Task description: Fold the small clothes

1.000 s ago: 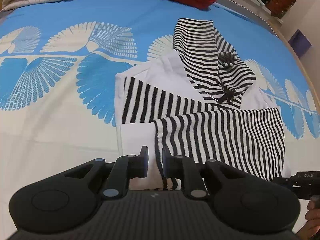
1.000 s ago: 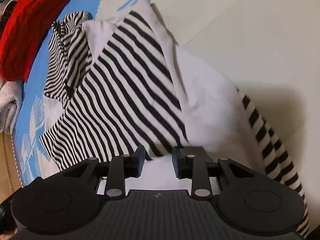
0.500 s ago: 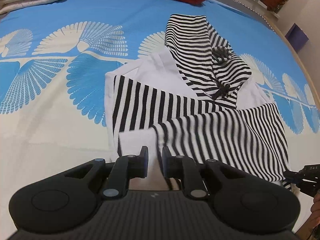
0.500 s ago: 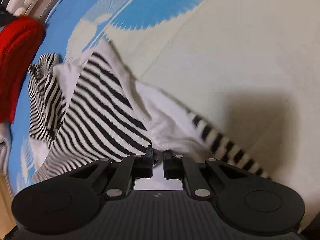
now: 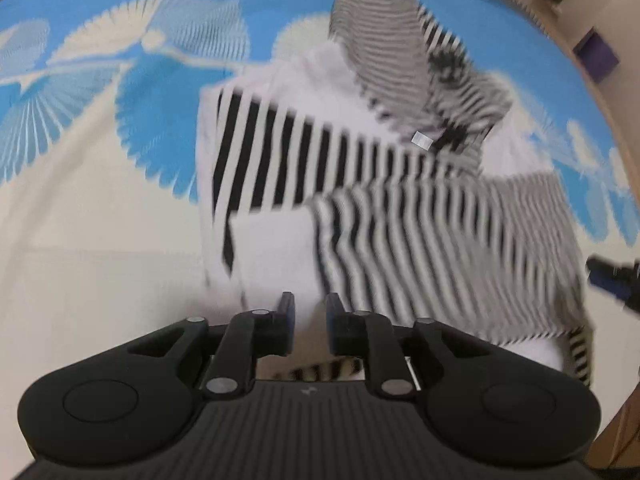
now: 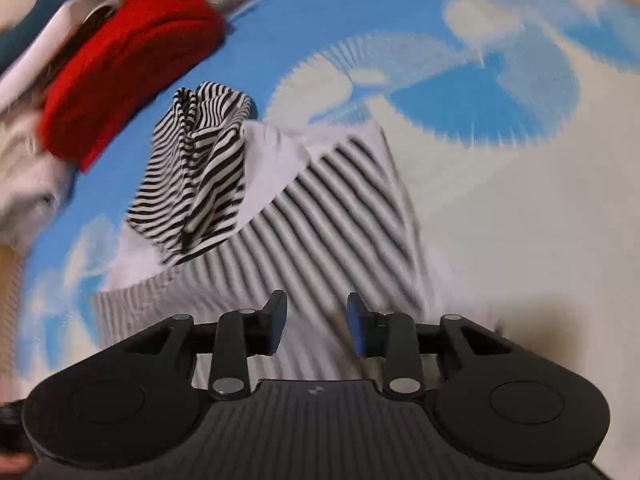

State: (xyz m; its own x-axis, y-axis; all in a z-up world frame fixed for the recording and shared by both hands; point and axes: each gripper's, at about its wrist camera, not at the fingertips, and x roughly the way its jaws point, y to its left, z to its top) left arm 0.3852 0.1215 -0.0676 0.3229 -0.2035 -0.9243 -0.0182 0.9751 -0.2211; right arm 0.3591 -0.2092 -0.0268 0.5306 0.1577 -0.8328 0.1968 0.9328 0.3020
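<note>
lying across the middle of both wrist views, the striped garment (image 5: 360,200) sits on the blue and cream bedspread (image 5: 80,240), sleeves folded in. we see our left gripper (image 5: 307,312) at the lower centre opening, nothing pinched. our right gripper (image 6: 316,312) is opening too, released above the cloth. a red bundle (image 6: 128,72) lies upper left.
</note>
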